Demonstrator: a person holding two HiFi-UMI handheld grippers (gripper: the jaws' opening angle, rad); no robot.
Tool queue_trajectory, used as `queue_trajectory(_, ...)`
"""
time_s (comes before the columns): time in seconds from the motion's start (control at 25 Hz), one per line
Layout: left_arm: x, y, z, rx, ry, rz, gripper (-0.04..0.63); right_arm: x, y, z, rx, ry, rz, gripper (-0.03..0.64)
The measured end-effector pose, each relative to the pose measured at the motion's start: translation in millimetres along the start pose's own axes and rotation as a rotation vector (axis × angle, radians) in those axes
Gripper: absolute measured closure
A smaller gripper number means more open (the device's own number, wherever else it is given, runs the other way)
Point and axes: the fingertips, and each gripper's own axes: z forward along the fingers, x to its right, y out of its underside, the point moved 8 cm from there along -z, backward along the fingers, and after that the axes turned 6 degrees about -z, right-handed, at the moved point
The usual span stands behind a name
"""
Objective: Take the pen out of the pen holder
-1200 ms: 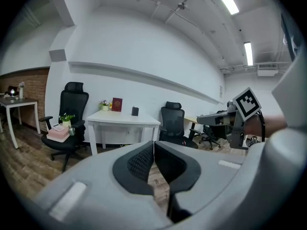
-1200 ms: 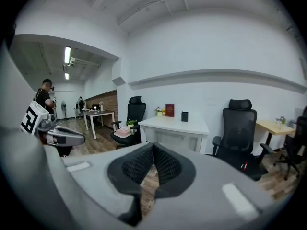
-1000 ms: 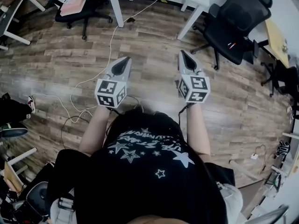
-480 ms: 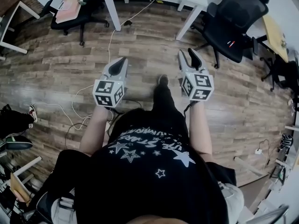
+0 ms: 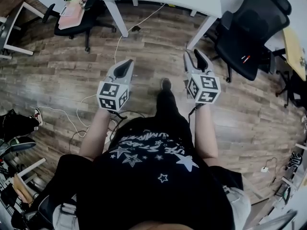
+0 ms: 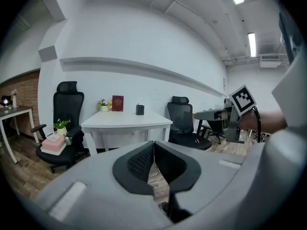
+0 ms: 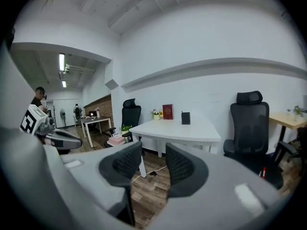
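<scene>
Looks like I'm only at the approach: the pen holder (image 7: pixel 185 118) sits well off on the white table (image 7: pixel 192 130), left gripper (image 6: pixel 153 143) pinched shut, right gripper (image 7: pixel 153 150) wide and empty, so next up is getting closer.

Small dark pen holder (image 7: pixel 185 118), upright on the white table (image 7: pixel 178 129), toward its back edge
</scene>
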Motion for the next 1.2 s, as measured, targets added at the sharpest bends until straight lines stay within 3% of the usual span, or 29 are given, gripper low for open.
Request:
queue_trajectory(0.6,6.6,-107.3,219.2,0.003,-0.039,0.019,0.581,181.9,-51.3,166.2,0.009,-0.094,0.026,0.456)
queue_trajectory(1.2,-26.0,-138.8,292.1,0.006,-0.105,-0.026,0.581,230.2,-60.0,244.2,-0.016,-0.142,0.053,0.456)
